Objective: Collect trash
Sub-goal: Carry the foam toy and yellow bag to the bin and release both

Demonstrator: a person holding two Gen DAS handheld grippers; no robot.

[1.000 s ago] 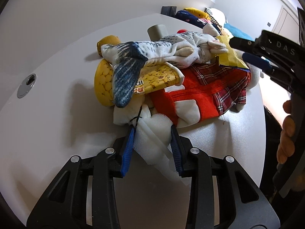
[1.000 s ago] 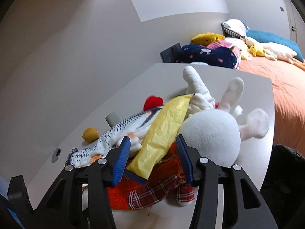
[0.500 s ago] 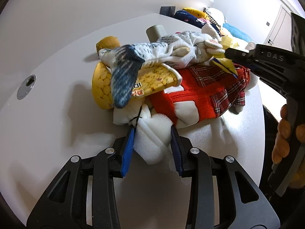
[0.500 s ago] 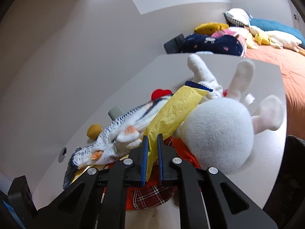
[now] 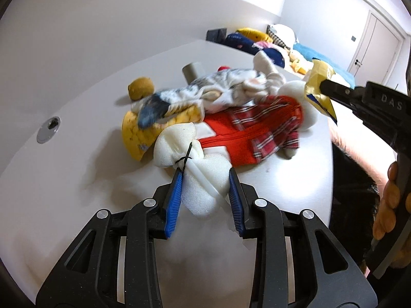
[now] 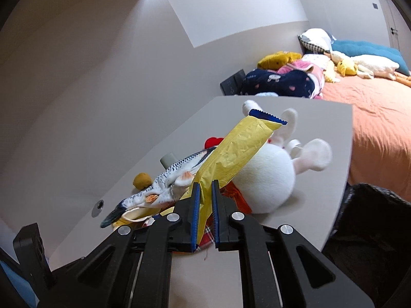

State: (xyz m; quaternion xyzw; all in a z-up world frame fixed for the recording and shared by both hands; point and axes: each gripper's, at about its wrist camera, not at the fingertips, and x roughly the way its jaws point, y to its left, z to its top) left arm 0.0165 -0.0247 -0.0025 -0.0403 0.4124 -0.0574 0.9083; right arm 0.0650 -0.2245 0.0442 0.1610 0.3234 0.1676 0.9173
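My right gripper (image 6: 205, 215) had just closed on the yellow snack wrapper (image 6: 239, 151), jaws nearly together with only the thin foil pinched between the blue pads; a second earlier those jaws had stood wide on either side of it. In the left wrist view the wrapper (image 5: 318, 87) now hung clear of the toys, off the table's right edge, where a moment before it had lain across the pile. I took that to mean this piece of trash was secured and lifted, ready to carry off.

My left gripper (image 5: 205, 192) was partly closed, its pads pressed into the white foam scrap (image 5: 203, 174), which was bound with a black cable tie (image 5: 185, 157). The foam had come up and toward me, away from the yellow corn-print bag (image 5: 136, 136) it had been tucked against, though its far lobe may still have touched the pile; blur there left me unsure.

So both pieces sat inside their tongs: the wrapper stretching forward and up out of the right jaws, above the white plush rabbit (image 6: 267, 179) and fish plush (image 6: 174, 177); the foam between the left pads, its rear lobe between the fingers. The dark bag (image 6: 372, 231) at the table's (image 6: 321, 133) edge, low right in the right wrist view, looked like the place to drop them.
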